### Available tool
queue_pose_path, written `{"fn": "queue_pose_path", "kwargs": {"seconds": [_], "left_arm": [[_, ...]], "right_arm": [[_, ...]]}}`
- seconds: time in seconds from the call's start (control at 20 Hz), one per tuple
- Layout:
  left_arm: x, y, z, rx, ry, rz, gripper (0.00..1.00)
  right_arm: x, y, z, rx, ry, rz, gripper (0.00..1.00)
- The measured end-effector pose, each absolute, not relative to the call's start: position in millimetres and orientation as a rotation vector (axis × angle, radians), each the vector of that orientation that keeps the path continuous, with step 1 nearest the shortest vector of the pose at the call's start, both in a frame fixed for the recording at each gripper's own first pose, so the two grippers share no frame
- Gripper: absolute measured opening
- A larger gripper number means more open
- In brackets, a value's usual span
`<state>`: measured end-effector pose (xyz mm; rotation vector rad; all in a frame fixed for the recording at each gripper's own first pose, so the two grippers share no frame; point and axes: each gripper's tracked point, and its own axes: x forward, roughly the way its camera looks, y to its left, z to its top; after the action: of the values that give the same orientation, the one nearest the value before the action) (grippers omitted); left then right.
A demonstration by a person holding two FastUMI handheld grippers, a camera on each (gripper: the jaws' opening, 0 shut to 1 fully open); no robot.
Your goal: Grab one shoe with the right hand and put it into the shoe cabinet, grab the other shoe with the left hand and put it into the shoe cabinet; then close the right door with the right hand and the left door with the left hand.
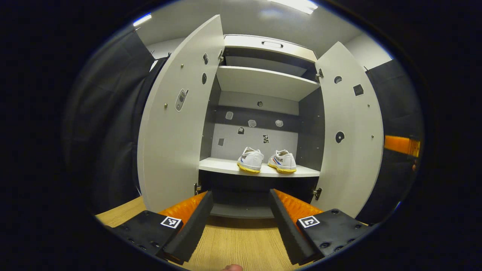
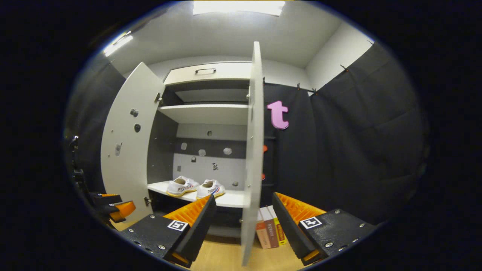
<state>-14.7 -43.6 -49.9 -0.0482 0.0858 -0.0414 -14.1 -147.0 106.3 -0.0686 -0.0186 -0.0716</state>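
Observation:
Two white shoes with yellow soles (image 1: 250,160) (image 1: 282,161) stand side by side on the lower shelf (image 1: 218,165) of the shoe cabinet, toes facing out. Both doors are swung open: the left door (image 1: 177,124) and the right door (image 1: 350,131). My left gripper (image 1: 240,194) is open and empty, a short way in front of the shelf. In the right gripper view the shoes (image 2: 182,186) (image 2: 211,189) sit behind the right door (image 2: 256,131), seen edge-on. Its edge stands in the gap of my open right gripper (image 2: 244,197), with neither finger pressing on it.
A higher shelf (image 1: 263,81) and a top drawer with a handle (image 1: 272,44) sit above the shoes. Several books (image 2: 269,227) stand on the wooden floor (image 1: 237,241) right of the cabinet. The left gripper (image 2: 113,209) shows at the left edge, black cloth walls on both sides.

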Motion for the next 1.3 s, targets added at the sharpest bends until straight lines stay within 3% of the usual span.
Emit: {"fn": "queue_pose_path", "kwargs": {"seconds": [0.15,0.3,0.6,1.3], "left_arm": [[-17,-50,-51,-0.049,0.086,-0.056,0.97],[-19,-51,-52,-0.048,0.088,-0.063,0.97],[-18,-44,-63,-0.042,0.124,-0.044,0.97],[-14,-45,-61,-0.013,0.122,-0.063,0.97]], "right_arm": [[4,-214,148,-0.087,-0.056,-0.193,0.92],[28,-251,163,-0.084,-0.089,-0.227,0.92],[83,-268,155,-0.018,-0.059,-0.171,0.92],[95,-209,146,0.004,-0.038,-0.034,0.88]]}}
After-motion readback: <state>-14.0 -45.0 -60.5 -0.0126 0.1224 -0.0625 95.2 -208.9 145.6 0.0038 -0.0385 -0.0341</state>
